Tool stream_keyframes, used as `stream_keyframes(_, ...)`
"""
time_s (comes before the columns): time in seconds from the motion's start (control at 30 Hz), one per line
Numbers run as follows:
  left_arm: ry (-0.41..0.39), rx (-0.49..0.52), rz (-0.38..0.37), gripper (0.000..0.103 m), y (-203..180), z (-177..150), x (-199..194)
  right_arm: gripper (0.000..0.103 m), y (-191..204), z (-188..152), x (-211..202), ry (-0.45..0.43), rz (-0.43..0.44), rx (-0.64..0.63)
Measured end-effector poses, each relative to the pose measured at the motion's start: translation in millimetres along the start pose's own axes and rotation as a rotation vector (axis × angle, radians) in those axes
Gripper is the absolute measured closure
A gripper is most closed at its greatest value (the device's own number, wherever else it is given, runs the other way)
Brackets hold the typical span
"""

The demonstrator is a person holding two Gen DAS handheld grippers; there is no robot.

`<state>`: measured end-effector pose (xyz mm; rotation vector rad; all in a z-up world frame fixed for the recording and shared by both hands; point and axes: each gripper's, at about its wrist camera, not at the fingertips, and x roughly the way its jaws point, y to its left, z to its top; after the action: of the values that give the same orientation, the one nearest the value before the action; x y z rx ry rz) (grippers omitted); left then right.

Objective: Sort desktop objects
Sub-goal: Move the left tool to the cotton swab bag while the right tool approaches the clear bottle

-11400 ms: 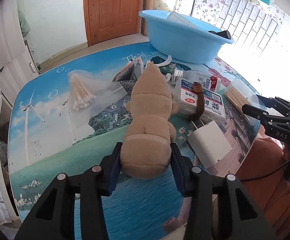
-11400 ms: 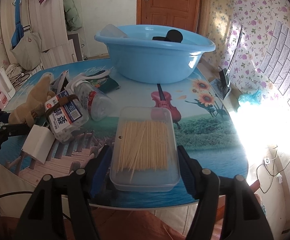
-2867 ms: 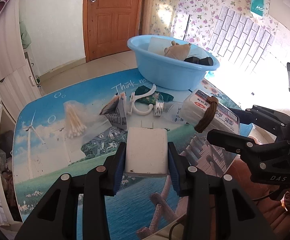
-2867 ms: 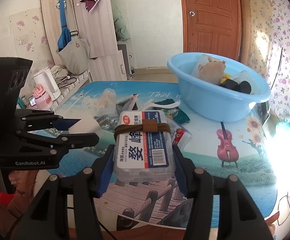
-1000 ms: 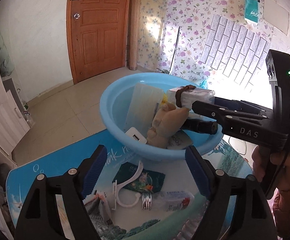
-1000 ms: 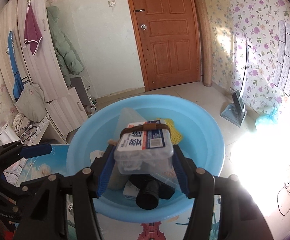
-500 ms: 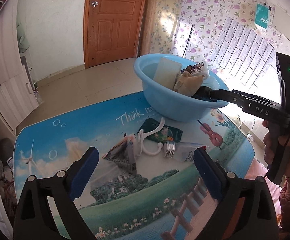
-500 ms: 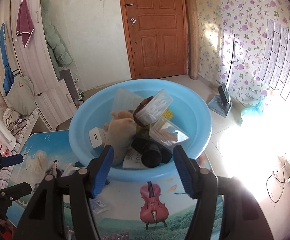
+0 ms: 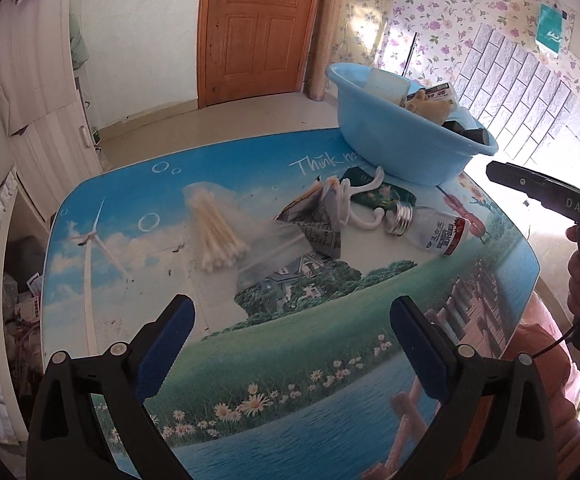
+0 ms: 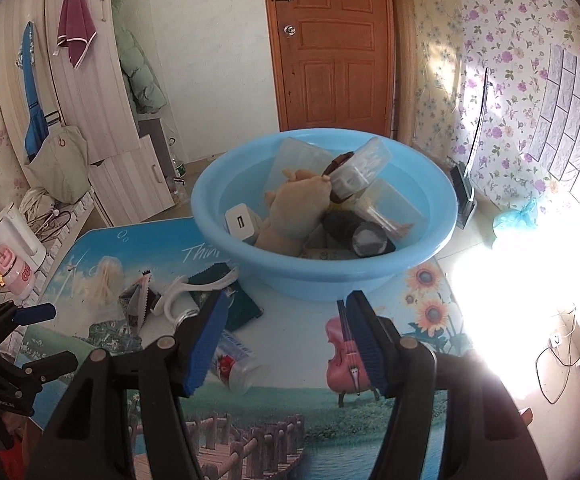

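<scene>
- The left gripper (image 9: 292, 344) sits at the bottom of its own view, claws spread wide, pinching nothing, above the printed table (image 9: 290, 340).
- The right gripper (image 10: 285, 344) is spread too, empty, low in its view, just in front of the blue basin (image 10: 326, 272).
- In the basin, centre frame, lie a plush toy (image 10: 290, 216), a white charger (image 10: 239, 224) and a banded clear box (image 10: 360, 170).
- On the table, mid-frame in the left view, lie a bag of cotton swabs (image 9: 217, 236), a folded packet (image 9: 318, 220), a white hook (image 9: 364, 204), a green pouch (image 9: 386, 194) and a small bottle (image 9: 430, 228).
</scene>
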<state>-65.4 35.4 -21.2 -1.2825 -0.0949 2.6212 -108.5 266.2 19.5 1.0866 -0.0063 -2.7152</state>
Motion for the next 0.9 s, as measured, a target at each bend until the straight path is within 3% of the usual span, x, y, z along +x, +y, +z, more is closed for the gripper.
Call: stream_keyframes(0.9,0.026,-0.033,0.054,0.005,39.0,4.7,20.1,0.042,22.4,-31.3,24.5,0.092,0.083,-0.067)
